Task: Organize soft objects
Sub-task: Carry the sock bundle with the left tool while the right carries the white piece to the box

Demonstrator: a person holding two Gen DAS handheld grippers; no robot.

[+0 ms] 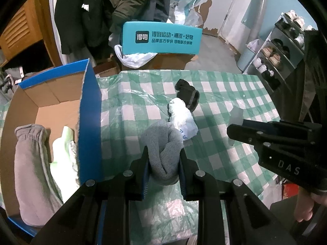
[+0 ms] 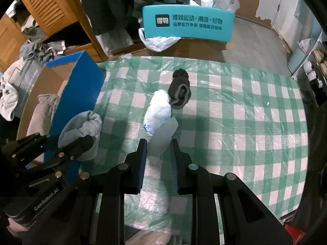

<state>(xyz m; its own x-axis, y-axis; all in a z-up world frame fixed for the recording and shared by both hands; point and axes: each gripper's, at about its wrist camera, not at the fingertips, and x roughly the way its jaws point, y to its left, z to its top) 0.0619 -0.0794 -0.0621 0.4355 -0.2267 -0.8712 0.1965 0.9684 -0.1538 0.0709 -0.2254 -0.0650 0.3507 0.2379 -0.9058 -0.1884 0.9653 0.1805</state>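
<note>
My left gripper (image 1: 164, 150) is shut on a rolled grey sock (image 1: 163, 143) and holds it above the green checked tablecloth (image 1: 224, 94), right beside the blue wall of the cardboard box (image 1: 90, 112). My right gripper (image 2: 158, 141) is shut on a translucent white soft piece (image 2: 161, 136), also off the cloth. On the cloth beyond lie a crumpled white bag (image 2: 159, 108) and a black sock (image 2: 179, 91), touching each other. The right wrist view shows the left gripper (image 2: 85, 140) with the grey sock (image 2: 81, 126) at the left; the left wrist view shows the right gripper (image 1: 235, 129) at the right.
Inside the box lie a pale grey-pink garment (image 1: 30, 163) and a light green item (image 1: 63, 149). Behind the table stand a teal box (image 1: 161, 37), hanging dark coats (image 1: 92, 10) and a white plastic bag (image 1: 132, 58). A shoe rack (image 1: 276, 51) stands at the right.
</note>
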